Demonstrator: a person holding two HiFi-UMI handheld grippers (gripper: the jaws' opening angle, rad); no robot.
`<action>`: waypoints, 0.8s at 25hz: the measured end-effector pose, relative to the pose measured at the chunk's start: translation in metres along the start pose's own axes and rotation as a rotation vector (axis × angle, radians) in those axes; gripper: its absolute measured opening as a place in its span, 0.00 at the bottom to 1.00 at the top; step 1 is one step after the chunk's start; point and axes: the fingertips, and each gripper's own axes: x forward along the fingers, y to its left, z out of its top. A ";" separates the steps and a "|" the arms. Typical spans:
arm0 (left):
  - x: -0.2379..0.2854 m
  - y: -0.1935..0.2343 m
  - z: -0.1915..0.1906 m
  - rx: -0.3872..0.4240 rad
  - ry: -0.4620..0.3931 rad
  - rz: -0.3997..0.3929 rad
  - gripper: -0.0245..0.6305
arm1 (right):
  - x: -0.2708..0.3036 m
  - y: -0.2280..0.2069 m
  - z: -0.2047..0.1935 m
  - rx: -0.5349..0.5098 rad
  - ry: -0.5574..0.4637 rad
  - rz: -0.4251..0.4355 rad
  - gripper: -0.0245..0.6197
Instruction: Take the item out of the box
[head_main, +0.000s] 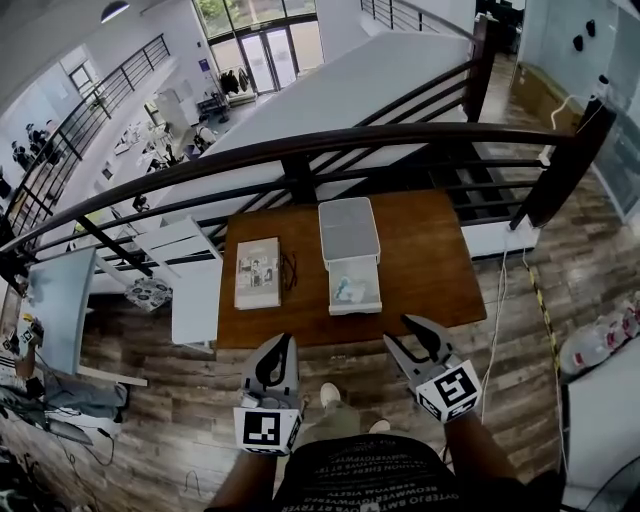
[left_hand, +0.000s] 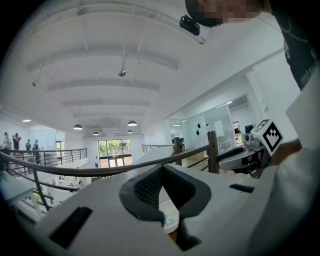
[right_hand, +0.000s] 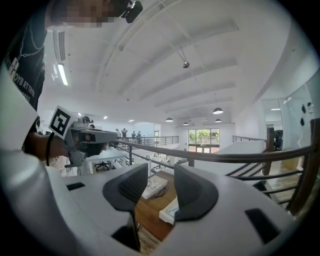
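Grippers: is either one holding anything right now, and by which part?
Nothing is held. The left gripper has its jaws closed on nothing; the right gripper has them apart and empty. Both are short of the white box.

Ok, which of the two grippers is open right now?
The right gripper: its jaws stand apart, with nothing held between them. The left gripper has its jaws closed together at the tips.

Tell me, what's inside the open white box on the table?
A small pale item with a bluish patch lies in the white box; what it is can't be made out. Anything beneath is covered.
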 end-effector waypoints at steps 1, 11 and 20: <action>0.004 0.005 -0.001 0.004 0.005 -0.003 0.04 | 0.006 -0.001 0.001 0.000 0.001 -0.002 0.29; 0.054 0.050 -0.005 -0.006 0.007 -0.034 0.04 | 0.066 -0.020 0.008 0.011 0.018 -0.020 0.29; 0.089 0.088 -0.008 -0.001 -0.003 -0.048 0.04 | 0.113 -0.027 0.016 0.003 0.049 -0.027 0.29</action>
